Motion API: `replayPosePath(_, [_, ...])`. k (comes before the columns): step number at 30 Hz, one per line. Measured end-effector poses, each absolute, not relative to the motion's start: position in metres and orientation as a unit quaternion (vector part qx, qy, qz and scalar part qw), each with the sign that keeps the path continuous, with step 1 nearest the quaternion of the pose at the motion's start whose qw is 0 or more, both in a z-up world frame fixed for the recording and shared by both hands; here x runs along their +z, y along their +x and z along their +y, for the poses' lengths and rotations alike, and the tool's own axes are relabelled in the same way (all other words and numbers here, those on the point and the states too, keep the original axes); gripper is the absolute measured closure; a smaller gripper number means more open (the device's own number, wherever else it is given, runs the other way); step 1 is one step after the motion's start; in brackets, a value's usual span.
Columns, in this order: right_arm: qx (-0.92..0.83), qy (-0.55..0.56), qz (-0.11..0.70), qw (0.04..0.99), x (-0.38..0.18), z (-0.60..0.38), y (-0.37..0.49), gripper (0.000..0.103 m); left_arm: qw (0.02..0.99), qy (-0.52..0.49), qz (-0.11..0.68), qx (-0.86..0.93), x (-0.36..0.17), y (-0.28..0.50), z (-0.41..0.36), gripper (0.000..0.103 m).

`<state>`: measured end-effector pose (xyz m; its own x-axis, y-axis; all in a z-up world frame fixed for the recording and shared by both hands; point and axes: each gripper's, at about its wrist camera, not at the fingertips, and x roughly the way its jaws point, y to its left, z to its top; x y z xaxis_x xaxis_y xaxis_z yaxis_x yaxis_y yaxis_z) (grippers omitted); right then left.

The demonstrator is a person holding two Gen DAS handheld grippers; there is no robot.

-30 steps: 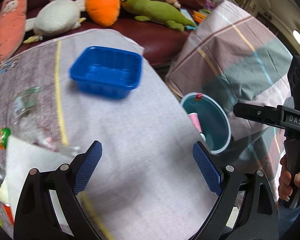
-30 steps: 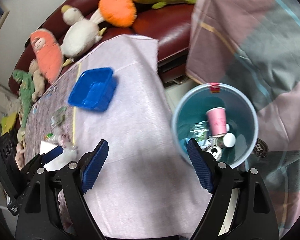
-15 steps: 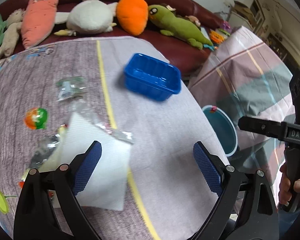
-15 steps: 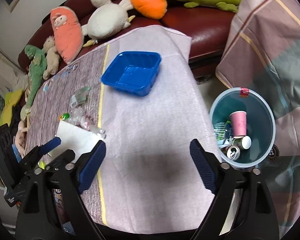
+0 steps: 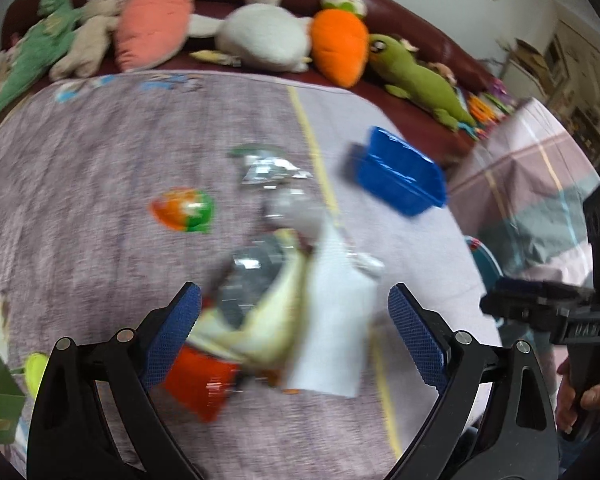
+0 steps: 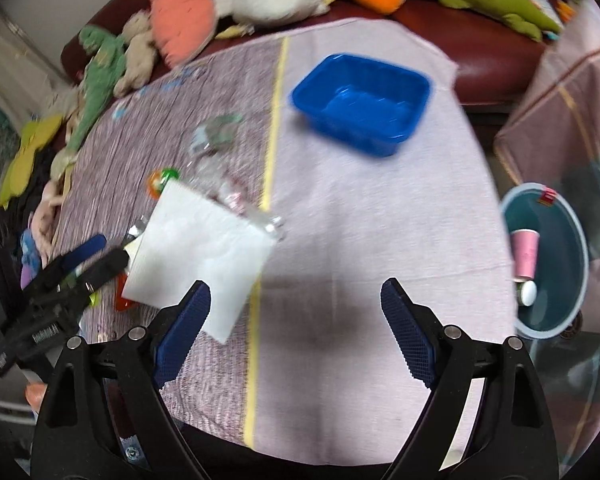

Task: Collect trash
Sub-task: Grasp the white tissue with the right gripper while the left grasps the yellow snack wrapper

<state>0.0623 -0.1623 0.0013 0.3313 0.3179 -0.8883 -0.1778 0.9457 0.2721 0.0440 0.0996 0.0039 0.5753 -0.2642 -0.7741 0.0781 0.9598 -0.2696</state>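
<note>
Pink cup [image 6: 525, 254] already in bin [image 6: 580, 248]; napkin [image 6: 198, 254], wrappers [image 5: 270, 168] left on counter [image 6: 360, 220]. Left gripper [image 5: 294, 334], right gripper [image 6: 296, 330]: fingers wide, empty.

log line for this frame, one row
phase: reach for trash | left tongs: open over napkin and wrappers | right tongs: open, empty, above cloth | bin: cup inside | blue tray: on cloth

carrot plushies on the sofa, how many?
2. Pink carrot plush toward the sofa's left, orange carrot plush to its right, past the white duck. More may sit outside the frame.
</note>
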Motion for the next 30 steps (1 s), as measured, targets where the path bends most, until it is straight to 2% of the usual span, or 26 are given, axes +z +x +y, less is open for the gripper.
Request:
replayPosePath(12, [0.213, -0.017, 0.598, 0.772, -0.053, -0.074, 0.072, 0.02, 0.862, -0.118, 0.488, -0.072, -0.039, 0.045, 0.157, 0.008])
replayPosePath(27, [0.23, -0.07, 0.574, 0.782, -0.085, -0.039, 0.089, 0.02, 0.85, -0.134, 0.504, -0.072, -0.058, 0.058, 0.17, 0.008])
replayPosePath(30, [0.225, -0.084, 0.575, 0.782, -0.092, -0.039, 0.087, 0.041, 0.85, -0.133, 0.505, -0.072, -0.059, 0.058, 0.169, 0.008])
